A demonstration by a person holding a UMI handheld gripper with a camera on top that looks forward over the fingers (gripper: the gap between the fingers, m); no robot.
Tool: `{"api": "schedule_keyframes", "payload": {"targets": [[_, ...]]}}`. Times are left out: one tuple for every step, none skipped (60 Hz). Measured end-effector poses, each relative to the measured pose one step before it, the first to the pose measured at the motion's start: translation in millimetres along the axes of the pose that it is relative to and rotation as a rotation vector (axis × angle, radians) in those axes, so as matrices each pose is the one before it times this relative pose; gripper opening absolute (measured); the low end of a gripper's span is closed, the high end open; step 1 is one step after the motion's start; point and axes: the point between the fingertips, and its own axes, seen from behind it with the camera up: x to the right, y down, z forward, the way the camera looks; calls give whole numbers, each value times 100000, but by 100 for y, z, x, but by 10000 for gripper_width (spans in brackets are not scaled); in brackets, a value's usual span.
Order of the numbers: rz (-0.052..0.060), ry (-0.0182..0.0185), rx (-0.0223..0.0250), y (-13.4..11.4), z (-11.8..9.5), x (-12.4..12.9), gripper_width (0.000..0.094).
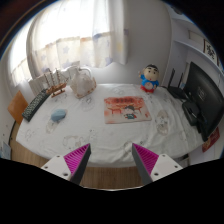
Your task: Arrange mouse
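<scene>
A small grey-blue object that looks like the mouse [58, 116] lies on the white-covered table [100, 135], just right of a dark keyboard [35, 105]. My gripper [111, 150] hovers over the table's wooden near edge, well short of the mouse. It is open, and nothing is between its magenta pads [78, 158]. The mouse sits beyond the left finger and off to the left.
A colourful book [127, 108] lies mid-table, with a small dark object [161, 123] to its right. A blue cartoon figure [149, 77] stands at the back, a laptop [200, 100] at the right, and white items [75, 80] at the back left by curtains.
</scene>
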Motion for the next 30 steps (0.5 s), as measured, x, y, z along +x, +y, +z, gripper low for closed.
{"api": "schedule_keyframes", "payload": {"targets": [[56,8,-59,35,53,-29,859],[63,127,-66,55,73,-17,858],[69,227,-38,60,81,-46,859],[79,236,-99,57,104,-43,856],[195,132,-113,57,135,-96,856],[251,71,-85,77,103,-117,857],[278,-51,-21,65,93,-164,858],[382,-70,-18,72,90,-199,859],[404,-111,-38,78,88,-221,860],[241,-116,51,34,5,-227,859],[335,-134,-7,95,94,-278,858],[262,40,-258,-63,12,-381,859],[-9,-243,318,194,162,-218,857],[-109,-76,36,58,56,-278,857],[-177,25,47,27,74,-294,859],[-151,223,-213,-94,-52,-350,857],[-206,-30,337,168,130,-202,857],[-188,130,-23,46,18,-327,858],[-120,85,-22,32,34,-372,859],[-16,96,-388,-83,-39,-510,859],[-28,-137,-145,37,26,-483,859],[-81,-261,-101,35,16,-530,858],[-106,-308,-102,42,1,-518,859],[-113,-393,298,151,92,-452,858],[-29,-66,-273,-89,-74,-616,858],[-115,-151,-22,5,16,-565,859],[-194,-141,14,31,2,-568,859],[-302,-175,82,-14,15,-591,860],[-374,-216,134,-5,0,-645,860],[-336,-182,157,-21,-12,-605,860]]}}
